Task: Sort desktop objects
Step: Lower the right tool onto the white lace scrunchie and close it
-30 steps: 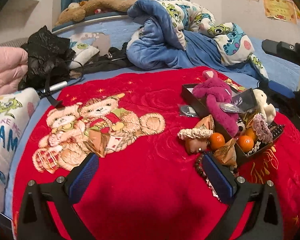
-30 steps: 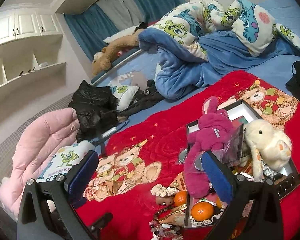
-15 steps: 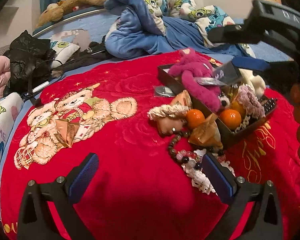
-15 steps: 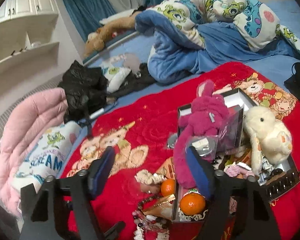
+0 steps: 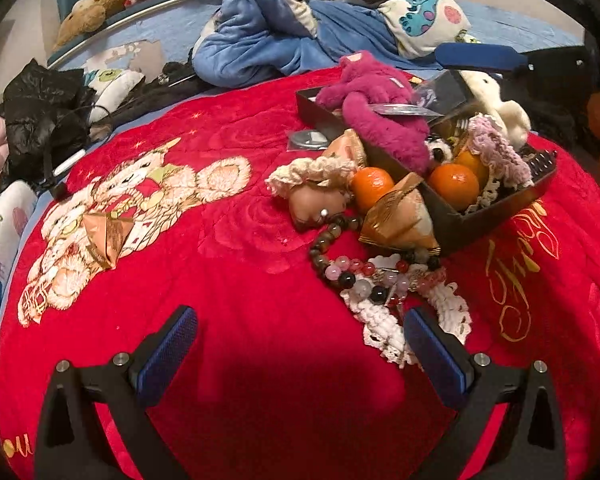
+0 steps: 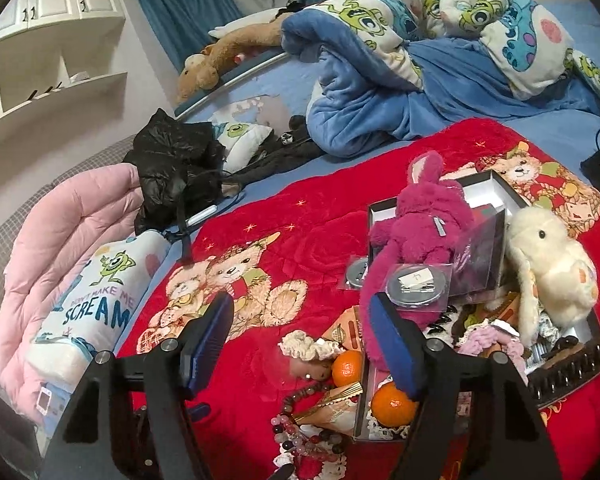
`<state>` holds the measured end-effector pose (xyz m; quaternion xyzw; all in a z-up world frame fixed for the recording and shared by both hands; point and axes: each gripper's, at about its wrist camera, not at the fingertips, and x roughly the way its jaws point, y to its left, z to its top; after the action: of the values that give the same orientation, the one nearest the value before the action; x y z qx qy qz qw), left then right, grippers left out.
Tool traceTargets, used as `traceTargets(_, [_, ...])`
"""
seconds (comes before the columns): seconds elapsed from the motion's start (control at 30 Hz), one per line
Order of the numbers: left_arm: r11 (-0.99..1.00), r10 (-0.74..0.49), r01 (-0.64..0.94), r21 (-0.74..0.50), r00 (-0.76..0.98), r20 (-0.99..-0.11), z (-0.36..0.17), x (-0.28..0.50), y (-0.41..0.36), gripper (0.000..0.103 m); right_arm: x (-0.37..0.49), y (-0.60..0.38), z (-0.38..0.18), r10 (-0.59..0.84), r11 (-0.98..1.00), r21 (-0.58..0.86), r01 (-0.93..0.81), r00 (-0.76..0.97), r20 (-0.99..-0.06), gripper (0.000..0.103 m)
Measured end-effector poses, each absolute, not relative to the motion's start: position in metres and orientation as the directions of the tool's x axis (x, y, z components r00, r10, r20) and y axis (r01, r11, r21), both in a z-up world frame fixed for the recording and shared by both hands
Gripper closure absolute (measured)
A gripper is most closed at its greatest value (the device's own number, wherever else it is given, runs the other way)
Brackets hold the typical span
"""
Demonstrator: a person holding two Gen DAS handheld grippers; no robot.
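On the red plush blanket (image 5: 236,280), ahead-right of wide-open, empty left gripper (image 5: 300,344): string of mixed glass beads (image 5: 360,264), beside black cardboard tray (image 5: 500,216); right gripper (image 6: 304,344) higher, part-open, empty.

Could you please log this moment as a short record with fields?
surface: red plush blanket
container: shallow black box, crowded
in box: magenta plush rabbit, cream plush rabbit
beside box: orange tangerine, beaded bracelet
left tongs: open, empty
right tongs: open, empty
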<state>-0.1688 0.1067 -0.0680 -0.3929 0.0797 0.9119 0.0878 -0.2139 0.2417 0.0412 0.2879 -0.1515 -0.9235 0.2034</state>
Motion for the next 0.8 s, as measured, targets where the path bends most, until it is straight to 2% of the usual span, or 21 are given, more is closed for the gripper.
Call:
traceTargets(0.07, [-0.978,0.085,-0.197,0.065,-0.664,-0.743,-0.071,-0.172,0.101,0.0,-0.214,0.238,0.04,-0.465,-0.874,0.384,0.299,-0.747,-0.475,0.033])
traceTargets(0.17, [-0.983,0.113,-0.184,0.01,-0.643,-0.758,-0.074,-0.175,0.092,0.0,-0.216,0.229,0.035,-0.468,-0.877,0.363,0.315,-0.734,-0.492,0.041])
traceTargets(0.4, [-0.985,0.105,-0.173,0.01,-0.644,-0.758,-0.076,-0.172,0.092,0.0,-0.23,0.198,0.007,-0.457,-0.889,0.284,0.36,-0.648,-0.61,0.046])
traceTargets(0.43, [-0.985,0.106,-0.172,0.008,-0.643,-0.758,-0.076,-0.172,0.092,0.0,-0.233,0.194,0.002,-0.443,-0.895,0.267,0.357,-0.643,-0.625,0.049])
traceTargets(0.47, [-0.985,0.107,-0.172,0.007,-0.642,-0.759,-0.076,-0.172,0.092,0.0,-0.234,0.191,0.0,-0.433,-0.899,0.252,0.359,-0.641,-0.634,0.059])
traceTargets(0.5, [-0.985,0.109,-0.173,0.004,-0.64,-0.761,-0.077,-0.172,0.091,0.0,-0.236,0.187,-0.004,-0.412,-0.907,0.223,0.358,-0.638,-0.651,0.064])
traceTargets(0.8, [-0.983,0.11,-0.182,0.005,-0.62,-0.777,-0.081,-0.173,0.095,0.0,-0.249,0.18,-0.029,-0.385,-0.91,0.197,0.364,-0.571,-0.724,0.067])
